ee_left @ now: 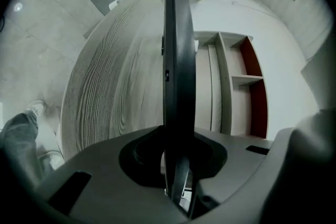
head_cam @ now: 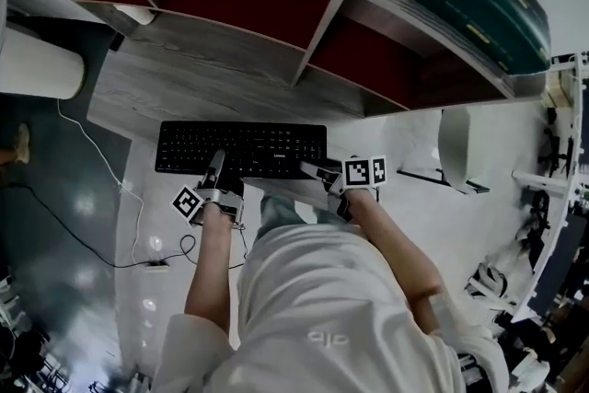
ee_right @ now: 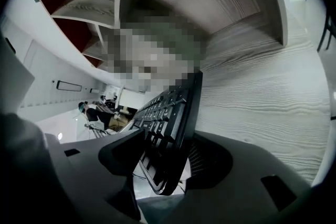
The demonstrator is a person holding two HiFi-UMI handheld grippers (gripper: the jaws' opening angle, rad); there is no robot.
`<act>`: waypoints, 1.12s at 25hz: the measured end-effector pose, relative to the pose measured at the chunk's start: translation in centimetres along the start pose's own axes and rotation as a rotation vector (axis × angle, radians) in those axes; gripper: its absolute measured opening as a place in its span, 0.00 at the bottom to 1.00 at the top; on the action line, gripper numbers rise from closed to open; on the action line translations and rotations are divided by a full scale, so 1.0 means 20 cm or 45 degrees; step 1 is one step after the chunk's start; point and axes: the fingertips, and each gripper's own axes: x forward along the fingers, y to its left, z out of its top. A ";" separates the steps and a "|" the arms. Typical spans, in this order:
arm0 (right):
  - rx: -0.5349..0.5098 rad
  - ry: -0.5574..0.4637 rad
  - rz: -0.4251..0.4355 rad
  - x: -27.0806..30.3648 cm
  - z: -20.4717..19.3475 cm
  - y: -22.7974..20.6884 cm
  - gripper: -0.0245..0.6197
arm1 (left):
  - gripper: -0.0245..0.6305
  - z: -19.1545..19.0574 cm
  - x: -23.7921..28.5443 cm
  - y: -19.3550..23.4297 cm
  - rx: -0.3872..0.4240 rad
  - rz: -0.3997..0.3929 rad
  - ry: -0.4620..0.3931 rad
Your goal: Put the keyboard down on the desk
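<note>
The keyboard (head_cam: 241,148) sits at frame centre in the head view, key side up and long axis across the frame. It is at the near edge of the wood-grain desk (head_cam: 184,78), in front of the shelf unit (head_cam: 317,28). No view shows whether its underside touches the desk.

1. The left gripper (head_cam: 216,170) is clamped on the near edge. In its own view the keyboard (ee_left: 176,50) runs edge-on from between the jaws. This grip appears to carry the load.
2. The right gripper (head_cam: 311,168) has its jaws apart around the keyboard (ee_right: 170,123). The board leans on one pad, with a gap on the key side. Treat this side as unsupported.
3. Lower the left side evenly, with the board flat and parallel to the desk (ee_right: 252,97).
4. Release only once the whole base rests on the wood. A board overhanging the edge may tip.
</note>
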 end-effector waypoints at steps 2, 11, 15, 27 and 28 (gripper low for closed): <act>0.023 -0.025 -0.018 0.06 0.03 -0.02 0.45 | 0.17 0.05 0.07 0.04 -0.016 0.018 0.032; 0.132 -0.101 -0.061 0.14 0.05 -0.12 0.43 | 0.18 0.10 0.22 0.14 -0.009 0.089 0.129; 0.201 -0.138 -0.054 0.18 0.04 -0.15 0.41 | 0.18 0.12 0.26 0.18 0.004 0.116 0.176; 0.470 -0.220 -0.030 0.22 -0.02 -0.24 0.33 | 0.20 0.14 0.32 0.28 0.084 0.191 0.263; 0.479 -0.220 -0.035 0.23 -0.03 -0.24 0.32 | 0.24 0.14 0.32 0.28 0.088 0.194 0.270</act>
